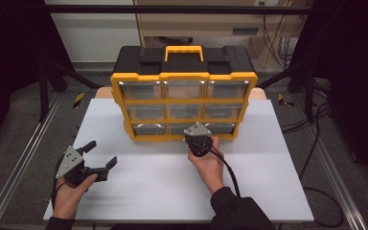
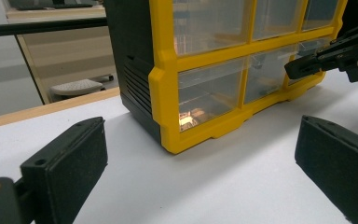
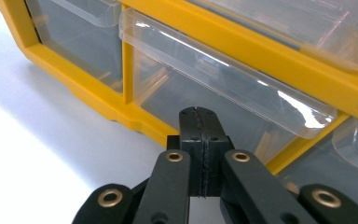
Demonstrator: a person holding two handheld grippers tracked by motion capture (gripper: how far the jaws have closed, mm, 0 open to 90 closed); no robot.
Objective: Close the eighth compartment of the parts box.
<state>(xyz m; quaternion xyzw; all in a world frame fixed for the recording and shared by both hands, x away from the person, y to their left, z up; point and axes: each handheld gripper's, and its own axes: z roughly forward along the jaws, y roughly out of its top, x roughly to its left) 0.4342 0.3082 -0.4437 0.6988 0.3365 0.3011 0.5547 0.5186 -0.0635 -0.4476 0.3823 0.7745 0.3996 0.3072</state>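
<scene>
**A:** At the table's far edge stands the organizer (image 1: 184, 91); why's the right gripper (image 3: 200, 122) pinched together at that bottom middle drawer (image 3: 223, 88)?

**B:** Probably to nudge or hook it (nothing's held). Left gripper (image 1: 100, 155) waits apart, jaws wide.

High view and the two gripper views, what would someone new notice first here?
First, the yellow and black drawer organizer standing upright at the back of the white table, with three rows of clear drawers. Next, the right gripper, jaws shut, pointing at the bottom middle drawer. The left gripper rests open at the table's front left, apart from the organizer.
</scene>
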